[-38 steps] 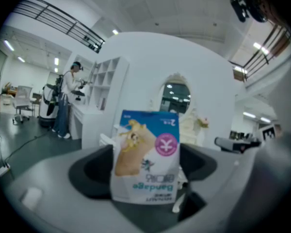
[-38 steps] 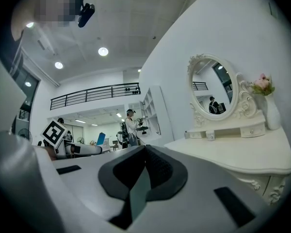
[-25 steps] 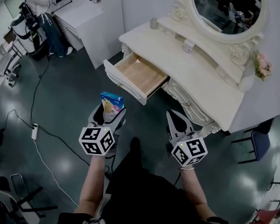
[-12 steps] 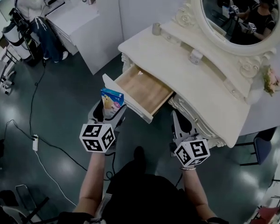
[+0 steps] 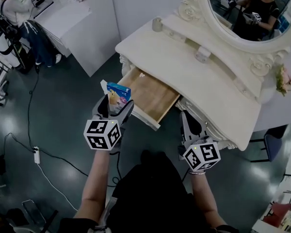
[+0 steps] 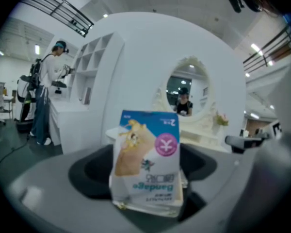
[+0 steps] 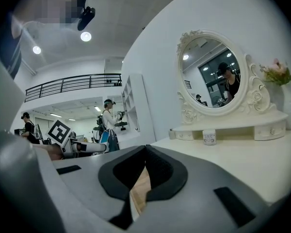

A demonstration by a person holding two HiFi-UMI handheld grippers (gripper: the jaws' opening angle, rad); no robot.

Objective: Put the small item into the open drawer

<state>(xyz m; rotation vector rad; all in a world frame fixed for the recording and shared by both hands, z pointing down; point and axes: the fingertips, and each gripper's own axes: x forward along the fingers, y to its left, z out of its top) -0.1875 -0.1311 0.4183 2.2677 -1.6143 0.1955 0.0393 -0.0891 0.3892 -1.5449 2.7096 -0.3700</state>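
Note:
My left gripper is shut on a small blue and white bandage packet, which stands up between its jaws. The packet hangs at the near left corner of the open wooden drawer of a white dressing table. My right gripper is shut and holds nothing; it sits just below the table's front edge, right of the drawer. In the right gripper view the jaws meet with the drawer's wood behind them.
An oval mirror stands at the back of the table, with a small jar and a cup on top. Pink flowers sit at the right. A person stands far left by white furniture. Cables lie on the floor.
I have stepped closer to the table. My left gripper has carried the packet up to the drawer's near corner. The right gripper has come up under the table edge.

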